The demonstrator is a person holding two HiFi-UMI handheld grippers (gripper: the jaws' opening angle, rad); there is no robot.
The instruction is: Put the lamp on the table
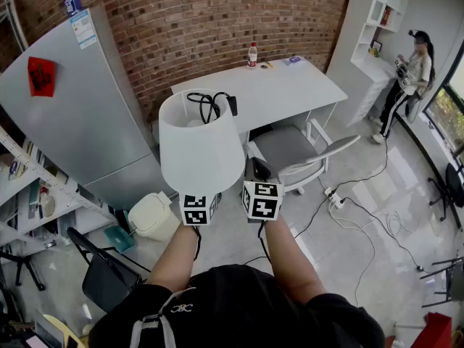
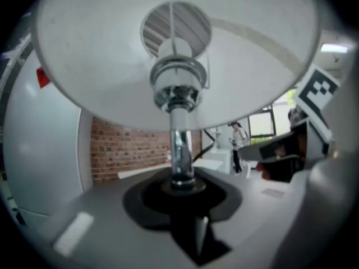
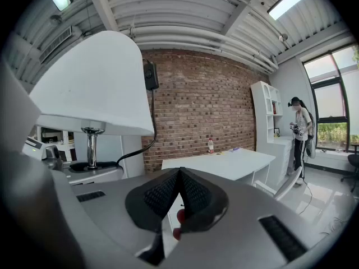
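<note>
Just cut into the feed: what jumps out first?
A white lamp fills the middle of the head view, lifted off the floor with the left gripper shut on its stem. Beyond it stands the white table against the brick wall. The right gripper is shut and empty beside the lamp.

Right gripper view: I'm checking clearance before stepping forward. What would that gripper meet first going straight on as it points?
Probably the white table, at its near edge; if it passes above that, the brick wall behind. Depth is unclear. The lamp sits off to its left.
</note>
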